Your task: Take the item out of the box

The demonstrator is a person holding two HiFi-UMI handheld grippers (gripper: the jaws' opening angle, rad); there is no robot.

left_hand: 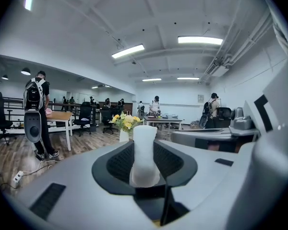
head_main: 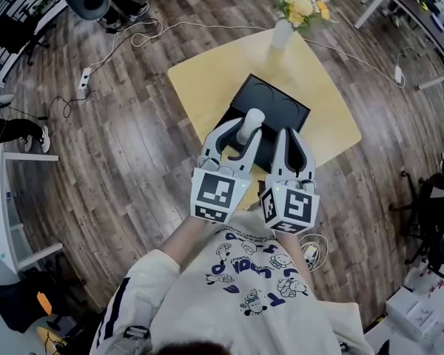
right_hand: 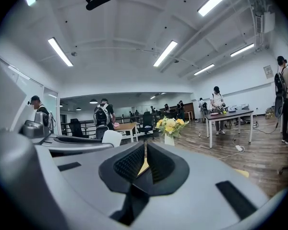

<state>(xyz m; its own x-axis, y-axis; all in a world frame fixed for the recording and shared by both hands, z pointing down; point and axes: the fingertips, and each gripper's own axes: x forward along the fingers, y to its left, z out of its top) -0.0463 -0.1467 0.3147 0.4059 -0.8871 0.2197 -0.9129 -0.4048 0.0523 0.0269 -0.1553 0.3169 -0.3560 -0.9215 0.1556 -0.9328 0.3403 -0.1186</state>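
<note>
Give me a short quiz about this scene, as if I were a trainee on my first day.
1. What do the left tongs hold?
2. True or false: the right tongs are spread wide open.
3. Where does the vase of flowers stand? A. on the yellow table, at its far corner beyond the black box; B. inside the black box; C. between the right tongs.

Key:
1. A white item, gripped between them.
2. False: they are shut, with nothing between them.
3. A.
</note>
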